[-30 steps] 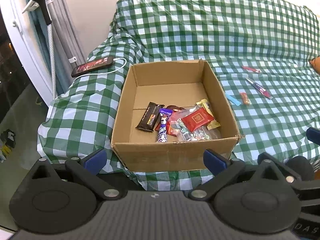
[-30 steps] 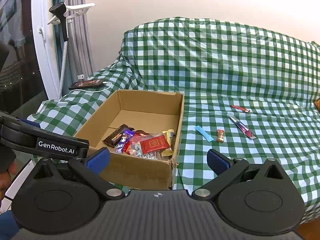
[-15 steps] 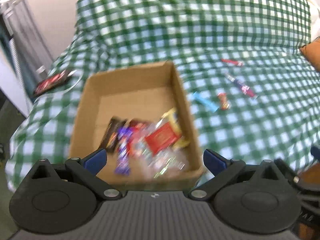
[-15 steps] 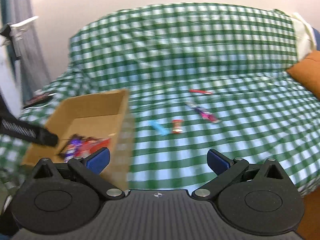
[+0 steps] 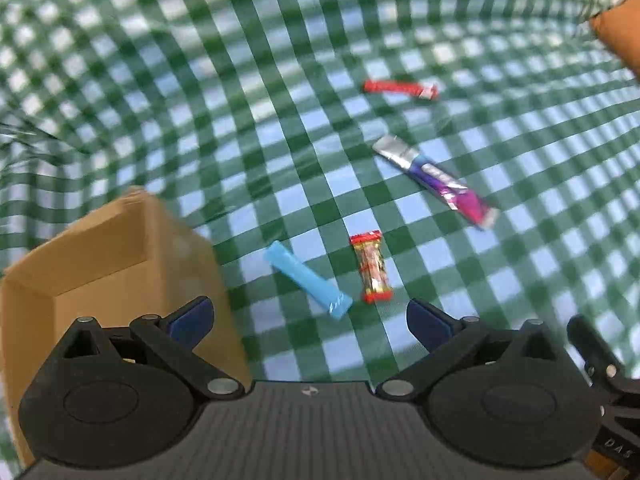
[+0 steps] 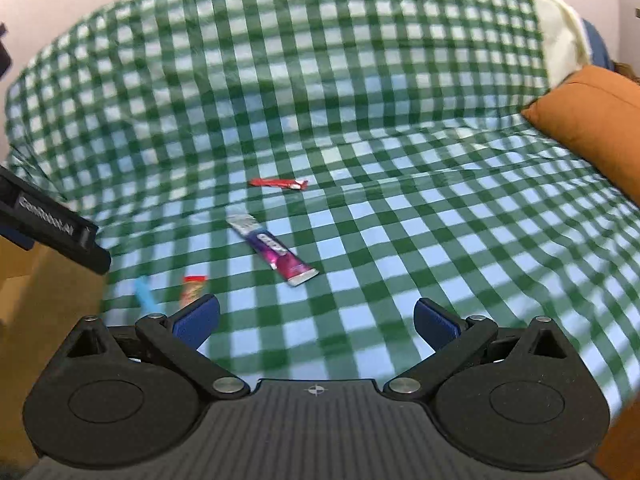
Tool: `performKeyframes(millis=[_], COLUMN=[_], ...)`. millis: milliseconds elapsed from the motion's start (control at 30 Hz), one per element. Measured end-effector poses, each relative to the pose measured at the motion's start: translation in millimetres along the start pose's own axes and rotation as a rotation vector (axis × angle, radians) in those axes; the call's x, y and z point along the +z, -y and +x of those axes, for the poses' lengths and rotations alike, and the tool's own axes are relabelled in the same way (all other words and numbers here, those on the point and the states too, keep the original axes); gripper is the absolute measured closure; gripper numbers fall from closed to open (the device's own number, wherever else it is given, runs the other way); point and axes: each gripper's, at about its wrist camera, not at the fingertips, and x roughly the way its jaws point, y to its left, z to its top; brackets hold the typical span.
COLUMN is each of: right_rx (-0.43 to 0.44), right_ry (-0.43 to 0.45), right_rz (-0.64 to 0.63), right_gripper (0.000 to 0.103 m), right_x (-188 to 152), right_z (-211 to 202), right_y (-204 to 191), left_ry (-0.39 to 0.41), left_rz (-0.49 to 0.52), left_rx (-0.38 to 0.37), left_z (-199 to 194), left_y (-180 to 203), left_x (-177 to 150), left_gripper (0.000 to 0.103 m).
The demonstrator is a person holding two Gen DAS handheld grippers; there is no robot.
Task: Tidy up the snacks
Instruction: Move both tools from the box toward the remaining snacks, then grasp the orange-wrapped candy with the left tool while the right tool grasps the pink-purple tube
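Note:
Loose snacks lie on the green checked cloth: a light blue packet [image 5: 308, 280], a small red candy bar [image 5: 371, 268], a silver-purple stick pack [image 5: 436, 180] and a red stick [image 5: 400, 88]. My left gripper [image 5: 308, 322] is open and empty, just short of the blue packet and candy bar. The cardboard box [image 5: 116, 248] sits at its left; its contents are hidden. My right gripper [image 6: 316, 318] is open and empty, short of the purple pack [image 6: 272, 248]; the red stick [image 6: 278, 183], blue packet [image 6: 144, 294] and candy bar [image 6: 192, 286] show there too.
An orange cushion [image 6: 596, 120] lies at the right on the sofa, also in the left wrist view [image 5: 620, 28]. The left gripper's body [image 6: 52, 228] crosses the left edge of the right wrist view, over the box [image 6: 48, 300].
Both grippers have swung right and forward, away from the box and toward the loose snacks on the cloth. Both stayed open and empty.

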Motion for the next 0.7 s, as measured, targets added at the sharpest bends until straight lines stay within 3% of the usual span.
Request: performKeyframes(millis=[133, 300, 400, 567, 600, 633, 667, 700], right_rx=[0.046, 0.097, 0.111, 0.068, 0.072, 0.077, 0.086, 0.107], right_ry=[-0.042, -0.051, -0.074, -0.106, -0.081, -0.064, -0.052, -0.038], right_rz=[-0.044, -0.124, -0.126, -0.165, -0.19, -0.21, -0.227, -0.228], right_gripper=[0.0, 0.0, 0.0, 0.0, 0.0, 0.003, 0.014, 0.025], right_x=[15, 24, 25, 22, 19, 18, 17, 16], right_z=[74, 150, 181, 215, 216, 215, 214, 211], right_y=[2, -9, -14, -16, -17, -17, -18, -18], left_ry=[-0.094, -0.163, -0.178, -0.204, -0.201, -0.196, -0.19, -0.181], left_rz=[-0.018, -0.022, -0.035, -0.076, -0.07, -0.069, -0.071, -0.063], left_rx=[-0.022, -0.04, -0.013, -0.068, -0.079, -0.093, -0.113, -0.127], left_z=[63, 112, 134, 149, 149, 146, 142, 137], left_y=[5, 7, 6, -6, -7, -8, -8, -7], left_x=[26, 36, 40, 43, 43, 43, 43, 43], left_gripper=[0.0, 0.001, 0.001, 0.002, 0.006, 0.019, 0.029, 0.059])
